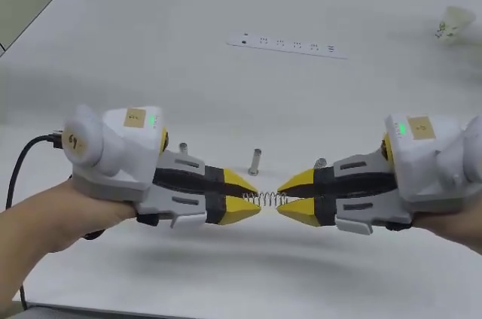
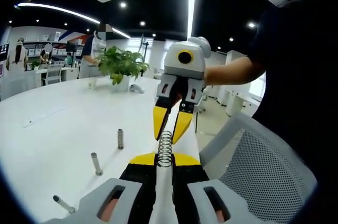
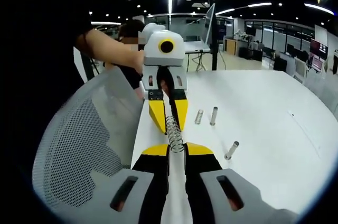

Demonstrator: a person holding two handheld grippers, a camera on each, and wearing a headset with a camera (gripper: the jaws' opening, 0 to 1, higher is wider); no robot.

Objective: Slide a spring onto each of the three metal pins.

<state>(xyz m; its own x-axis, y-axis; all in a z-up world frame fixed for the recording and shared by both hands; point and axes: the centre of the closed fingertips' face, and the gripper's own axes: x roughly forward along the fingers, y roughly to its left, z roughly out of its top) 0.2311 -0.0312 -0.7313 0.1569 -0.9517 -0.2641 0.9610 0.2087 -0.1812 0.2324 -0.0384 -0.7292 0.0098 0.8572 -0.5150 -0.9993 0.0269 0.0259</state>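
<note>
Noted spring (image 1: pixel 268 199) as thin bare metal wire, bright and glinting. Logged pins (image 1: pixel 256 161) just far of it as grey metal with a satin finish, not mirror. Recorded left gripper (image 1: pixel 257 200) and right gripper (image 1: pixel 280 200) as hard plastic, matt white and grey. Jaw tips yellow, smooth, faint sheen, possibly rubbery; too blurred to settle. Found table (image 1: pixel 226 93) white, smooth, matt. Marked power strip (image 1: pixel 286 44), far side, as white plastic. Saw chair (image 2: pixel 253 171) in open grey mesh cloth.

white table (image 1: pixel 151 48) bears three metal pins (image 1: pixel 256 159), a power strip (image 1: pixel 286 44), a pale object (image 1: pixel 452 24).
</note>
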